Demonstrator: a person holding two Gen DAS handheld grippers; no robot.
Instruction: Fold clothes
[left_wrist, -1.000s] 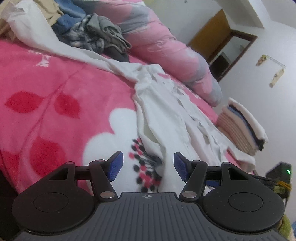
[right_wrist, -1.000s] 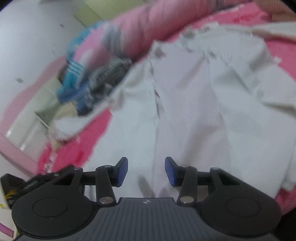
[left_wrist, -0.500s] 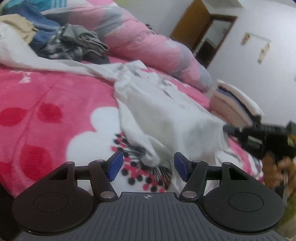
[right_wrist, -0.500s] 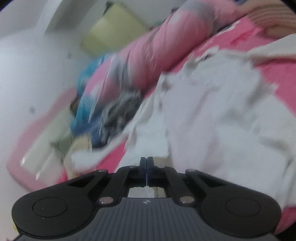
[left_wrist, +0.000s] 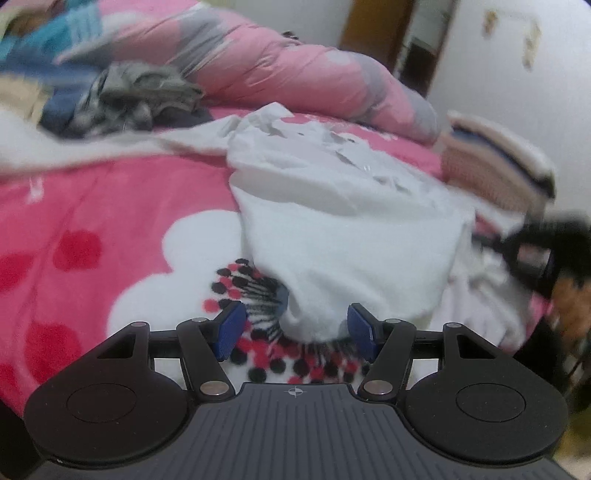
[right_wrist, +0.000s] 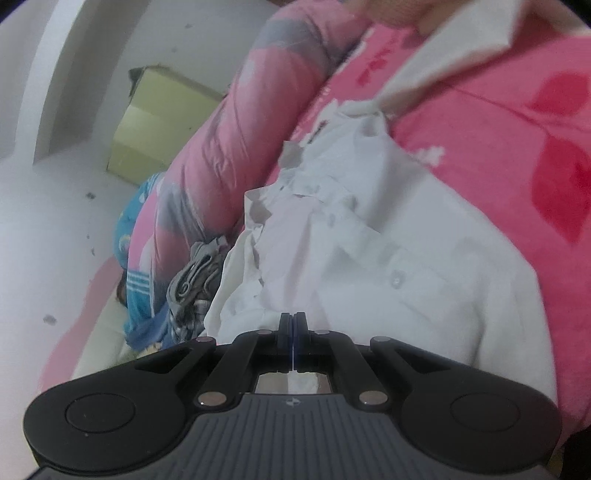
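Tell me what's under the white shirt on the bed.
The white shirt lies on the pink floral blanket; its flower print shows at the hem. Whatever is beneath the shirt's middle is covered.

light: soft, even, indoor | blur: motion-smeared edges | fisheye bending | source: perhaps overhead

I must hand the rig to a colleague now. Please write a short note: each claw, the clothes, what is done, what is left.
Left claw: open, at the near corner of the white shirt, not gripping.
Right claw: shut on the shirt's edge.
Shirt lies unfolded on the pink blanket.
Folded stack at the far corner; unfolded heap by the pink duvet.
Left: grip with the left claw, fold the shirt, then the heap.
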